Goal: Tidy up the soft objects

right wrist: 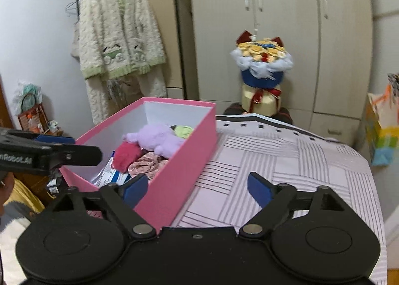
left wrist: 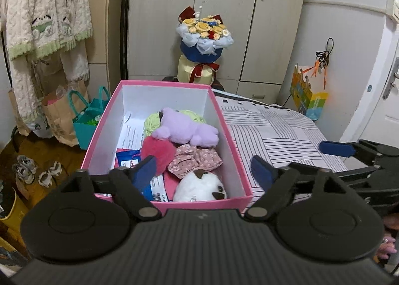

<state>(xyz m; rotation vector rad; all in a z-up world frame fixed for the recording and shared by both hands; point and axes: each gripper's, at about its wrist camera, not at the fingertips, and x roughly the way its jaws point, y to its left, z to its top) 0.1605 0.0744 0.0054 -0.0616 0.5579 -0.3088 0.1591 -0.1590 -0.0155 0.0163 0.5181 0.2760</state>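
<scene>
Under lilac plush (left wrist: 185,127), half-hidden green yarn (left wrist: 152,121)

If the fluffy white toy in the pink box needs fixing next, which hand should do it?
Probably left. The left gripper is open right over the white plush toy in the pink box; the right gripper is off beside it.

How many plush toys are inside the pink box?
2: a purple plush at the far middle and a white plush at the near wall of the box. Others may be hidden under the soft things.
</scene>
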